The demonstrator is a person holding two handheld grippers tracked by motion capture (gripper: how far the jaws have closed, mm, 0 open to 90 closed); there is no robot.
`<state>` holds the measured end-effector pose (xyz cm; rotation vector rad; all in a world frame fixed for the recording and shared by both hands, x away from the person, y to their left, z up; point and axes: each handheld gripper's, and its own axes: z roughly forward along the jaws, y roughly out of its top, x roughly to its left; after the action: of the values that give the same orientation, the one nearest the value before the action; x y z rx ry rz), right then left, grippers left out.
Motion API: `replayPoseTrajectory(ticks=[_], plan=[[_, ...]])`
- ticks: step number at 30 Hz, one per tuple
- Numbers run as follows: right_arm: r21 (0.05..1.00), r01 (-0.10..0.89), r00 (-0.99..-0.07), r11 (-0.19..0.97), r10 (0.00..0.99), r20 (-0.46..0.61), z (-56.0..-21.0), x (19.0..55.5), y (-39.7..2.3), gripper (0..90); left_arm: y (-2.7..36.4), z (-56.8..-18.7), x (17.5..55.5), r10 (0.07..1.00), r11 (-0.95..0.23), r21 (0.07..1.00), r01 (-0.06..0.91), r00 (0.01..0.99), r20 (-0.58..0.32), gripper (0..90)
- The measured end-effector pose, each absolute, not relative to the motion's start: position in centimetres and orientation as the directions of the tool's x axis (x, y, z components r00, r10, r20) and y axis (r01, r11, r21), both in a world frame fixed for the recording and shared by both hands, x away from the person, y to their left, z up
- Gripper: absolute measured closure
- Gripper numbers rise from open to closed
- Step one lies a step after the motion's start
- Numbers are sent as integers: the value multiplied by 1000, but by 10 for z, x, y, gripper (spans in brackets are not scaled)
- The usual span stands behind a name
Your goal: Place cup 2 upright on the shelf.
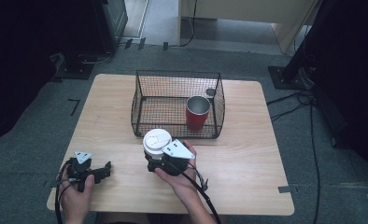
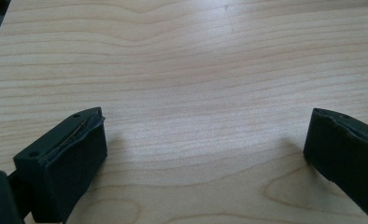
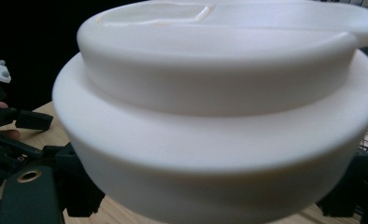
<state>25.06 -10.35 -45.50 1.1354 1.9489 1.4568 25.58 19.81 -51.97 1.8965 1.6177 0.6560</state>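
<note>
Pale wooden tabletop (image 1: 247, 154) with fine grain on grey carpet floor (image 1: 28, 140), left tool (image 1: 108, 166) resting wide open on bare wood, right tool (image 1: 150, 164) clamped around white lidded paper cup (image 1: 157, 141), just before black wire mesh basket (image 1: 177, 100) holding red metal cup (image 1: 197, 113)

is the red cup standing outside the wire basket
No, the red cup stands upright inside the wire basket, near its right side.
</note>
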Motion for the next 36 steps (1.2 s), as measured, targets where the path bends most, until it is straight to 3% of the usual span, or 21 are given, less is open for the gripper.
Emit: replayPoseTrajectory(ticks=[36], plan=[[968,240,-564,77,823,74,-413,261,-97,165,198,-520,256,988,-117,688,716,153,9,0]])
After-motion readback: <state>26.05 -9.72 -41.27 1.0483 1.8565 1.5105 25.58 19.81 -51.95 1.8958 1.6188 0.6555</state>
